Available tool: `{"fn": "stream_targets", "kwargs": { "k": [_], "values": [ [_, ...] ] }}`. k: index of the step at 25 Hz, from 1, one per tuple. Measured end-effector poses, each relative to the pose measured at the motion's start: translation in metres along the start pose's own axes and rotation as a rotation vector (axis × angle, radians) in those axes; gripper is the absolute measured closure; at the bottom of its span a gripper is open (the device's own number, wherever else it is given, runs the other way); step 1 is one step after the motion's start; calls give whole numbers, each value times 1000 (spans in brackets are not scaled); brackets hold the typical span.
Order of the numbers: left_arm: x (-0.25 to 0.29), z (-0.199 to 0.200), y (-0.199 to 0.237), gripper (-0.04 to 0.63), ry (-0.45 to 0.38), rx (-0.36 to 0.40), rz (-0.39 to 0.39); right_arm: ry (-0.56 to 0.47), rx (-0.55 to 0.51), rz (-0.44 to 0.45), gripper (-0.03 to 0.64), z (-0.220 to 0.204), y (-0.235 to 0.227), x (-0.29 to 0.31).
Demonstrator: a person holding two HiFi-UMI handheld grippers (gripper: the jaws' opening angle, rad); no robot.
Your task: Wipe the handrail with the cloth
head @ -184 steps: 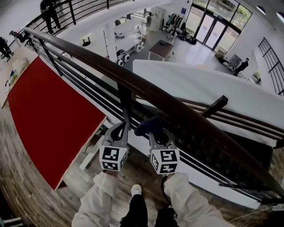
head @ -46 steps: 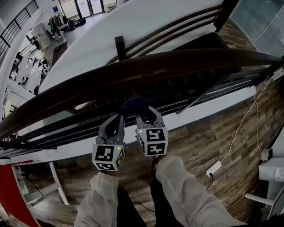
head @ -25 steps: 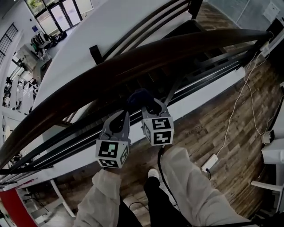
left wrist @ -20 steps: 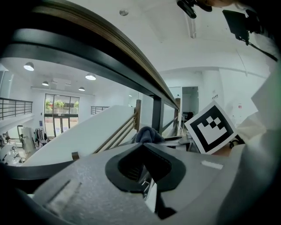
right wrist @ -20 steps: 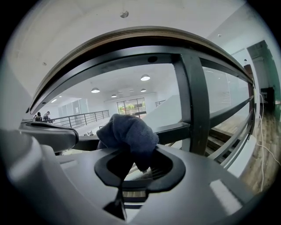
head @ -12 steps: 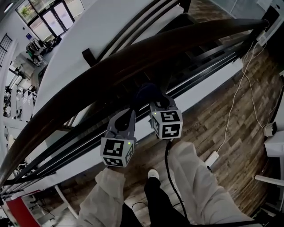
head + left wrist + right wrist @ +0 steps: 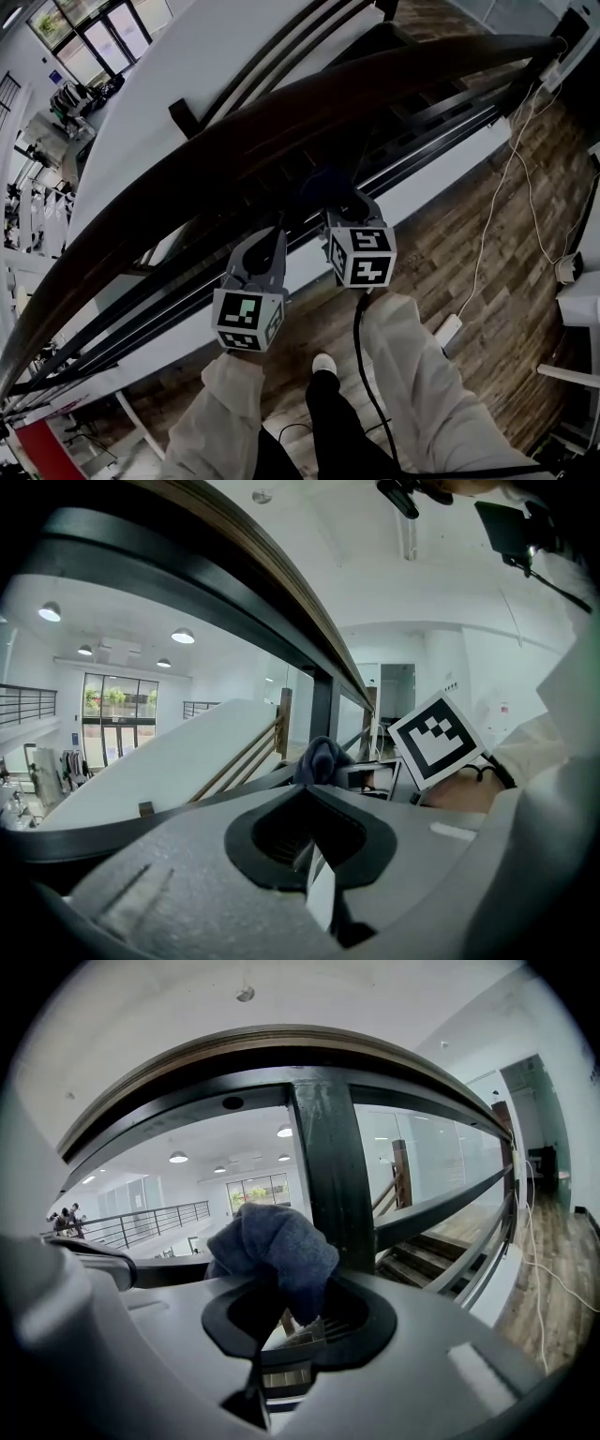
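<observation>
Right tongs (image 7: 281,1321) clamped on bunched dark blue cloth (image 7: 272,1246); wad bulges above tips. Left tongs (image 7: 314,832) pressed together, empty, just beside right pair. Long dark brown wooden handrail (image 7: 234,1049) runs above and ahead of cloth; black metal post (image 7: 328,1176) right behind wad.

Step, likely: bringing cloth to rail.

Next: raise wad onto rail, press, slide along.

Cloth-to-rail contact not discernible; rail ends cut off.

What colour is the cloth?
The cloth is dark blue, clearest in the right gripper view.
</observation>
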State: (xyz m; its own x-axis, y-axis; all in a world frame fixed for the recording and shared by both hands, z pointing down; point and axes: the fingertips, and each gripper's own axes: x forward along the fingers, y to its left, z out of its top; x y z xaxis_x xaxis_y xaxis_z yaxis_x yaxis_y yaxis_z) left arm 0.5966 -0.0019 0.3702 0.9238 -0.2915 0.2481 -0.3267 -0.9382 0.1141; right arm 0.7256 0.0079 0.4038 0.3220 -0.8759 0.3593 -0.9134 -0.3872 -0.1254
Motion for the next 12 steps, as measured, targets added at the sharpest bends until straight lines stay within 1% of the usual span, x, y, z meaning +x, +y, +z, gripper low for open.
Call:
{"fn": "stream_targets", "kwargs": {
  "k": [3,6,9,12],
  "values": [
    [-13,-5,7,597,-1,-7,11,-23,-16,-25,528,1,6,-9],
    [-29,-10,13,597,-5,4,16,-63,-52,-40,528,5,20,-20],
    [-50,-17,25,597,-11,-3,34,-90,-107,-30,528,5,45,-30],
    [-74,-25,39,597,-13,-5,62,-102,-122,-7,529,2,73,-40]
  ]
}}
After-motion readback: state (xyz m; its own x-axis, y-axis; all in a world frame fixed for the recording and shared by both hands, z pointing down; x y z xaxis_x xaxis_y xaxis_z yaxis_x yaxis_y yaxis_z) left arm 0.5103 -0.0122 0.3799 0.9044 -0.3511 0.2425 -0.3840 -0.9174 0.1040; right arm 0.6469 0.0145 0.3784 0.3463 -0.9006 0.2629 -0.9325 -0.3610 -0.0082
